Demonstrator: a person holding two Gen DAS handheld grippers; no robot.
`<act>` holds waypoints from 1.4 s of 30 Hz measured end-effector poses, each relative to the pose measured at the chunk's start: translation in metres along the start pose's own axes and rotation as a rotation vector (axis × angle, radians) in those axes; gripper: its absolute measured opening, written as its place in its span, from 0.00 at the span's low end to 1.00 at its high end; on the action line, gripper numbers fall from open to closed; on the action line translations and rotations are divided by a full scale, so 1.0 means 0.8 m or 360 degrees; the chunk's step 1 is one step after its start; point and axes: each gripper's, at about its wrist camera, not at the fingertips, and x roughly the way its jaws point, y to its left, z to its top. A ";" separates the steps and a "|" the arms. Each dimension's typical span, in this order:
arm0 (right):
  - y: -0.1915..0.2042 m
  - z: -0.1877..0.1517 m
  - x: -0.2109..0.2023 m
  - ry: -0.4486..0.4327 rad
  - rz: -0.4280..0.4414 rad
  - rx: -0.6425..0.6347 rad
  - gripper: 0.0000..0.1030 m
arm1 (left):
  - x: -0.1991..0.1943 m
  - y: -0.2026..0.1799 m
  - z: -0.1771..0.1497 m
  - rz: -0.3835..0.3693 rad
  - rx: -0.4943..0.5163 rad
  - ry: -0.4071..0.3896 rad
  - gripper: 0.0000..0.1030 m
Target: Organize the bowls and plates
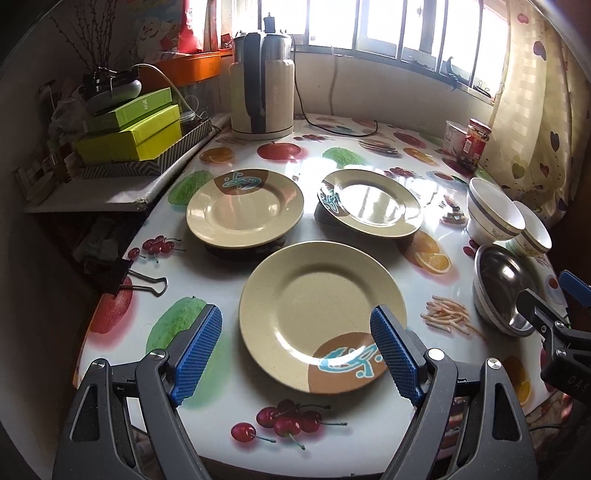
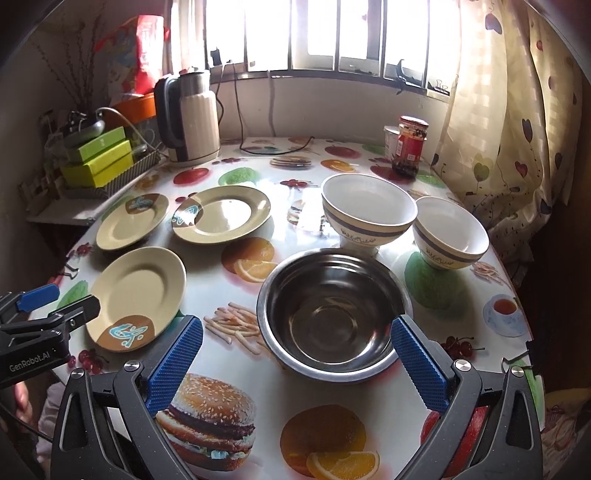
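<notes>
While both claws gape, table edge (image 1: 221, 435) near

Dark grey frames, blue ribbed fingers (image 1: 199, 349), silver screws.

Both wrist cameras look forward and down across the table (image 1: 332, 155) toward the window (image 2: 317, 33), each close above the near edge. The left view sits nearest the front plate (image 1: 321, 314), left of the steel bowl (image 1: 506, 288); the right view sits directly before that bowl. Both views share the plates, bowls and kettle (image 2: 188, 118).
</notes>
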 end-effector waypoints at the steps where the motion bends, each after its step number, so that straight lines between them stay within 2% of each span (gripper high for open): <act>1: 0.002 0.006 0.001 -0.0004 -0.0015 -0.0028 1.00 | 0.000 0.008 0.006 -0.0009 -0.0018 -0.0010 0.81; 4: 0.015 0.028 0.004 -0.0037 0.0032 -0.0100 1.00 | 0.006 0.032 0.023 0.0018 -0.0060 -0.0022 0.81; 7: 0.028 0.053 0.016 -0.0038 0.0158 -0.0126 1.00 | 0.015 0.058 0.037 0.0055 -0.0112 -0.0005 0.81; 9: 0.039 0.070 0.026 -0.0034 0.0240 -0.0123 1.00 | 0.022 0.077 0.044 0.0036 -0.0168 0.0010 0.81; 15: 0.082 0.111 0.067 0.0059 0.0423 -0.0102 1.00 | 0.043 0.119 0.059 0.0031 -0.0283 0.0052 0.80; 20: 0.109 0.138 0.109 0.0172 0.0582 -0.0030 0.98 | 0.063 0.141 0.073 0.0005 -0.0341 0.0069 0.70; 22: 0.120 0.148 0.125 0.0203 0.0591 -0.0008 0.90 | 0.074 0.152 0.078 -0.0057 -0.0405 0.0102 0.65; 29: 0.151 0.170 0.171 0.0248 0.0679 -0.0030 0.88 | 0.106 0.174 0.088 -0.0052 -0.0462 0.0123 0.58; 31: 0.158 0.172 0.185 0.0261 0.0662 -0.0035 0.69 | 0.116 0.176 0.091 -0.0055 -0.0455 0.0137 0.53; 34: 0.165 0.173 0.210 0.0328 0.0639 -0.0054 0.64 | 0.132 0.181 0.094 -0.0073 -0.0464 0.0171 0.49; 39: 0.176 0.175 0.228 0.0319 0.0667 -0.0101 0.59 | 0.146 0.186 0.095 -0.0076 -0.0488 0.0189 0.48; 41: 0.179 0.179 0.235 0.0324 0.0667 -0.0102 0.53 | 0.150 0.187 0.097 -0.0089 -0.0501 0.0186 0.48; 42: 0.180 0.180 0.239 0.0331 0.0673 -0.0101 0.47 | 0.152 0.187 0.098 -0.0092 -0.0503 0.0186 0.48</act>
